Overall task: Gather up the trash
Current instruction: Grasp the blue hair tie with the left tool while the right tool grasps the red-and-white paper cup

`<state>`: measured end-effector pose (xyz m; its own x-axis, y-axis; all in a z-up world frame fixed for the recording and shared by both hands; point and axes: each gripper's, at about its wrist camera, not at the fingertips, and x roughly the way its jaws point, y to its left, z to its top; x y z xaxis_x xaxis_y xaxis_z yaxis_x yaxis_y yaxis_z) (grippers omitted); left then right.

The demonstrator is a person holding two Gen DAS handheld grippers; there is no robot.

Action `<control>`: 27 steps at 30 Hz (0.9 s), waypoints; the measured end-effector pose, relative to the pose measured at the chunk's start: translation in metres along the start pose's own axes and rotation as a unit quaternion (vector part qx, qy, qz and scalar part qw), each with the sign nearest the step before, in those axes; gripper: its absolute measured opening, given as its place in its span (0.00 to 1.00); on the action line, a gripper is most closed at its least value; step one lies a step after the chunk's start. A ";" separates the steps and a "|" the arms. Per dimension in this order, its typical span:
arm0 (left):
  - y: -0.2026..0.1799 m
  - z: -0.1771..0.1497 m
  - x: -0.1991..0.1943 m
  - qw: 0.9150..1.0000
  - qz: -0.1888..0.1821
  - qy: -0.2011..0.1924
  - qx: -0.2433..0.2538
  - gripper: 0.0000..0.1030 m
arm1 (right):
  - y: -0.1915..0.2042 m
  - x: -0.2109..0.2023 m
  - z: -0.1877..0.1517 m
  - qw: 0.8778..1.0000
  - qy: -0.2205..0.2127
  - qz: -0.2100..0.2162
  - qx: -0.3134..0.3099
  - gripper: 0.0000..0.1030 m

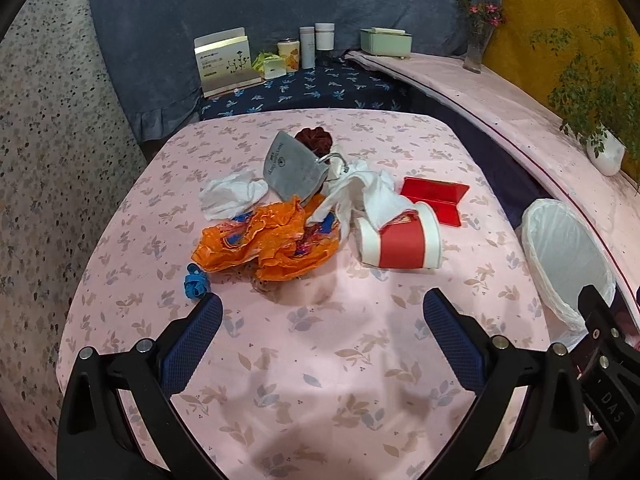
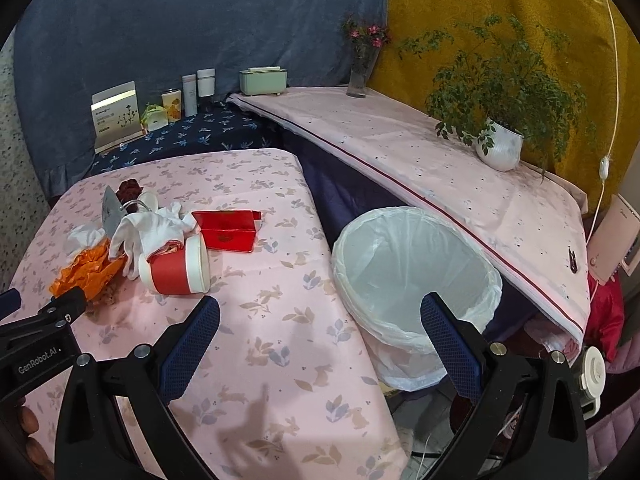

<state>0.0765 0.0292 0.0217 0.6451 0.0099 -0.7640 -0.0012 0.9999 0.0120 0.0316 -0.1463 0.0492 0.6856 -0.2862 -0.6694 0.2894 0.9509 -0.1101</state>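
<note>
Trash lies in a heap on the pink rabbit-print table (image 1: 320, 360): a crumpled orange wrapper (image 1: 268, 240), a red-and-white paper cup (image 1: 400, 240) on its side, white tissues (image 1: 232, 194), a grey pouch (image 1: 292, 168), a red box (image 1: 436, 196) and a blue scrap (image 1: 196, 282). My left gripper (image 1: 322, 312) is open and empty, just short of the heap. My right gripper (image 2: 320, 316) is open and empty, its right finger over the white-lined bin (image 2: 416, 276) beside the table. The cup (image 2: 176, 266) and red box (image 2: 228, 230) lie to its left.
A dark blue side table (image 1: 304, 88) at the back holds a card box (image 1: 226, 60), jars and bottles. A pink shelf (image 2: 420, 168) on the right carries a vase (image 2: 362, 68), a green box (image 2: 264, 80) and a potted plant (image 2: 500, 144). The left gripper's body (image 2: 36, 344) shows at the left.
</note>
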 end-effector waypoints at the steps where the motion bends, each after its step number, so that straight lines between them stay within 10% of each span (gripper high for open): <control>1: 0.006 0.001 0.006 1.000 0.005 0.005 -0.004 0.93 | 0.004 0.004 0.000 1.000 0.003 0.003 -0.003 0.93; 21: 0.137 -0.011 0.106 0.992 0.051 0.071 -0.095 0.91 | 0.084 0.068 0.004 0.996 0.035 0.066 -0.039 0.93; 27: 0.150 -0.017 0.124 0.991 0.024 0.092 -0.095 0.72 | 0.102 0.083 0.002 0.995 0.046 0.073 -0.046 0.93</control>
<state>0.1439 0.1804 -0.0822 0.4899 0.0410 -0.8708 -0.1830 0.9815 -0.0567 0.1197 -0.0731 -0.0163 0.6507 -0.1363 -0.7470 0.1256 0.9895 -0.0712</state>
